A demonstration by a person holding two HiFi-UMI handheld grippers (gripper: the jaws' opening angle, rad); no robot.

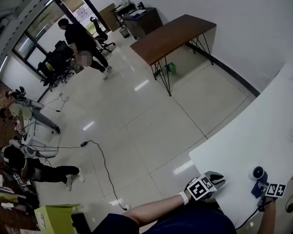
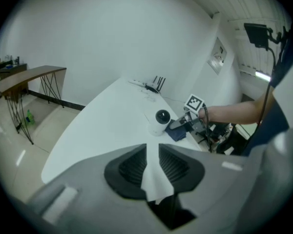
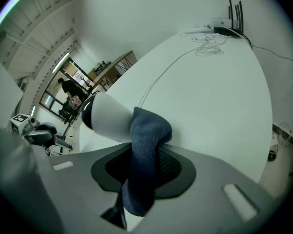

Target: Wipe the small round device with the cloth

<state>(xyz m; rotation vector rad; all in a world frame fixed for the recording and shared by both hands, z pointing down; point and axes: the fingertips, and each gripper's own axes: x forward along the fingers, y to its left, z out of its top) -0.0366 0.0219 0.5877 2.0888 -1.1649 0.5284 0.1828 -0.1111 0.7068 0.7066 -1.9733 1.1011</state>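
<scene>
The small round device (image 1: 258, 172), white with a dark round face, stands near the front edge of the white table (image 1: 244, 145). My right gripper (image 3: 144, 167) is shut on a dark blue cloth (image 3: 146, 140), which bunches up against the side of the device (image 3: 107, 118). The left gripper view shows the device (image 2: 159, 122) with the cloth (image 2: 177, 131) and the right gripper (image 2: 190, 122) just right of it. My left gripper (image 2: 153, 167) hangs over the table's near corner, well short of the device. Its jaws stand a narrow gap apart with only the white table showing between them.
A router with black antennas (image 3: 229, 26) and a loose white cable (image 3: 205, 43) lie at the table's far end. A brown desk (image 1: 173, 35) stands across the tiled floor. People are at the far left, and a black cable (image 1: 102, 160) runs over the floor.
</scene>
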